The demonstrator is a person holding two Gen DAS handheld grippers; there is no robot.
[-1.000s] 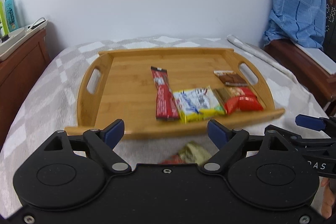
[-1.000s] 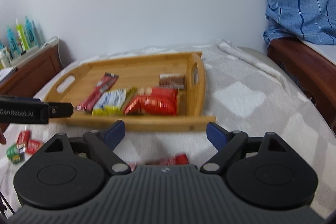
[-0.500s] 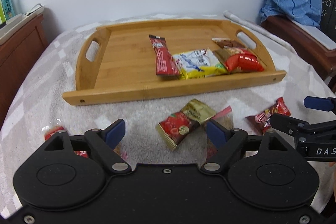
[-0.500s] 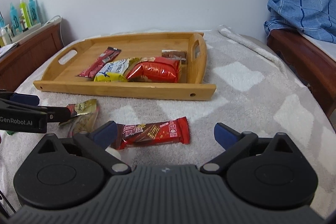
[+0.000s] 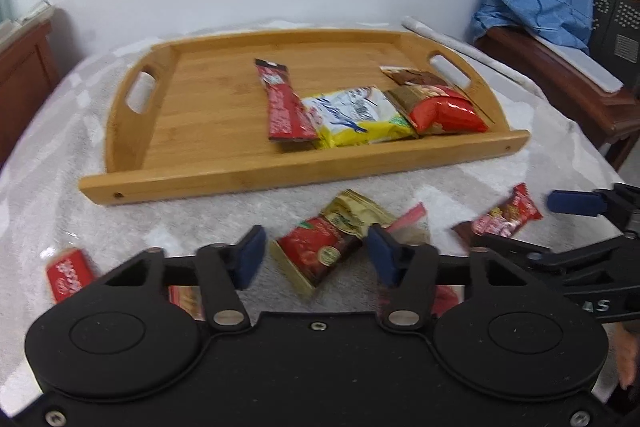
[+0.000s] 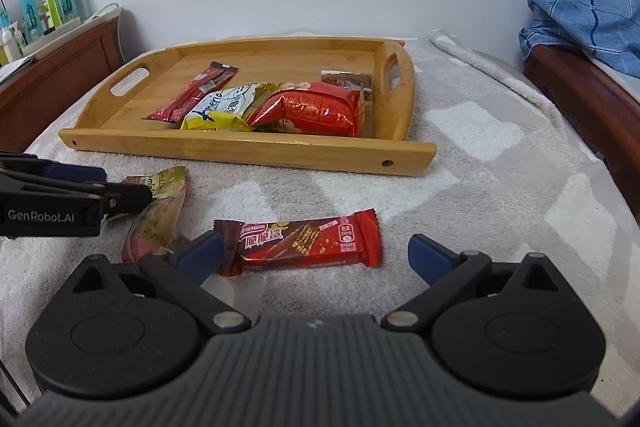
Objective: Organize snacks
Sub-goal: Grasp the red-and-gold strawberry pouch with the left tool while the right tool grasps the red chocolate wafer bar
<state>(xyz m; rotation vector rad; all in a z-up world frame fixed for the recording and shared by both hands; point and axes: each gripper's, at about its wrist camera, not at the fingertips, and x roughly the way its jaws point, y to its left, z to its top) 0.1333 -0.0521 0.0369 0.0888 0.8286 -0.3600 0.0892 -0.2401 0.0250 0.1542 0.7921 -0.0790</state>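
We are holding both grippers spread; the left gripper (image 5: 316,259) has dropped to bracket the red-gold packet (image 5: 328,243), the right gripper (image 6: 314,253) to straddle the wafer bar (image 6: 304,241); so pickups look near; four snacks are already lying in the tray (image 5: 200,183); loose packets are crowding close, risking a double pinch.

Bedroom: blanketed bed (image 6: 480,163), wooden nightstand (image 6: 60,67)
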